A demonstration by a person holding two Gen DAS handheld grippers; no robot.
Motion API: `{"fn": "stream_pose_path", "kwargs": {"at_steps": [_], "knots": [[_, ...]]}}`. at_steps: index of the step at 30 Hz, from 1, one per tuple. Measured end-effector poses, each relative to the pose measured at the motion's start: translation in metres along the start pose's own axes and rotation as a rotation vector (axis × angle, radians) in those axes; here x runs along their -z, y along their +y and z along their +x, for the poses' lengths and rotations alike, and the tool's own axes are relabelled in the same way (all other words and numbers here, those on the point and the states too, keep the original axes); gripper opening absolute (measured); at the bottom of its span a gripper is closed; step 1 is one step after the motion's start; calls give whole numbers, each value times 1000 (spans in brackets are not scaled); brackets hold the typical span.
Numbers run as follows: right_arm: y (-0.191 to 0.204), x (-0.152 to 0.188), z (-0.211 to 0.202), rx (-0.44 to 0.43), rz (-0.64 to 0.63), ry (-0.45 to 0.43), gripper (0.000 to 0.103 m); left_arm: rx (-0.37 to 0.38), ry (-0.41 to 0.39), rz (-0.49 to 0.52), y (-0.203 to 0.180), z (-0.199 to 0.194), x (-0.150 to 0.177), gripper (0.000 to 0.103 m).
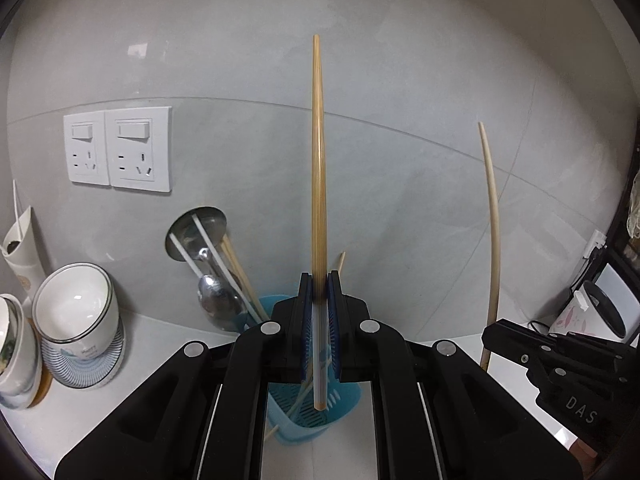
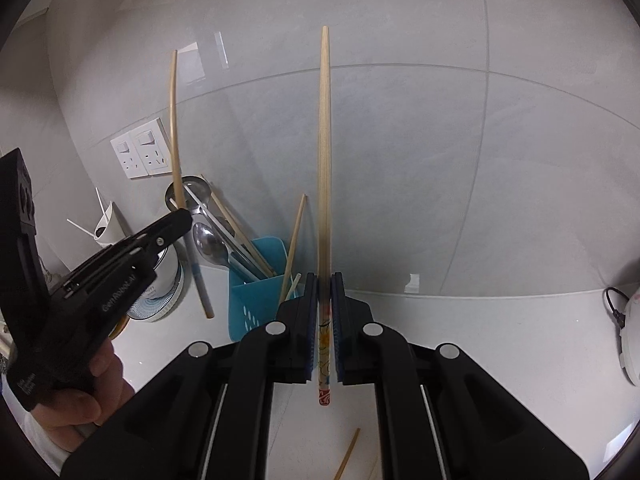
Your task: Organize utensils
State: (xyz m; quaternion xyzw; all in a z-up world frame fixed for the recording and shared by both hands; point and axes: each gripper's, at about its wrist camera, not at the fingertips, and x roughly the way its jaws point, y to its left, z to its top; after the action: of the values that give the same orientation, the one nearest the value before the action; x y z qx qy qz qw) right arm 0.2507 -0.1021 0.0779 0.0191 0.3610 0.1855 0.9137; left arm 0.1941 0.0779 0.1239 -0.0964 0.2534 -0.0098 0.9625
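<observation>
Grey tiled wall behind; left gripper (image 1: 319, 292) clamps chopstick (image 1: 319, 184) above blue holder (image 1: 344, 400); right gripper (image 2: 325, 292) clamps patterned chopstick (image 2: 325, 184); both sticks light, stiff, probably slippery; best gripped near thick end.

The blue basket (image 2: 256, 300) is crowded with a spoon (image 2: 210, 246) and sticks. The white table (image 2: 500, 344) to its right is open. Bowls (image 1: 80, 324) block the left side.
</observation>
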Motion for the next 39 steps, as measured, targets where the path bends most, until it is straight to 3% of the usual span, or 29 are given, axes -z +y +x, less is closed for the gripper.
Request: {"fn": "stream_pose_path", "kwargs": {"at_steps": [8, 29, 37, 39], "knots": [[2, -1, 9, -15, -2, -17, 6, 25, -2, 14, 4, 24, 14, 7], [2, 2, 33, -16, 4, 26, 6, 40, 91, 27, 6, 79, 47, 7], [4, 2, 38, -34, -7, 33, 6, -8, 153, 48, 7, 81, 47, 10], [6, 2, 40, -41, -13, 35, 6, -26, 164, 48, 10, 77, 47, 14]]}}
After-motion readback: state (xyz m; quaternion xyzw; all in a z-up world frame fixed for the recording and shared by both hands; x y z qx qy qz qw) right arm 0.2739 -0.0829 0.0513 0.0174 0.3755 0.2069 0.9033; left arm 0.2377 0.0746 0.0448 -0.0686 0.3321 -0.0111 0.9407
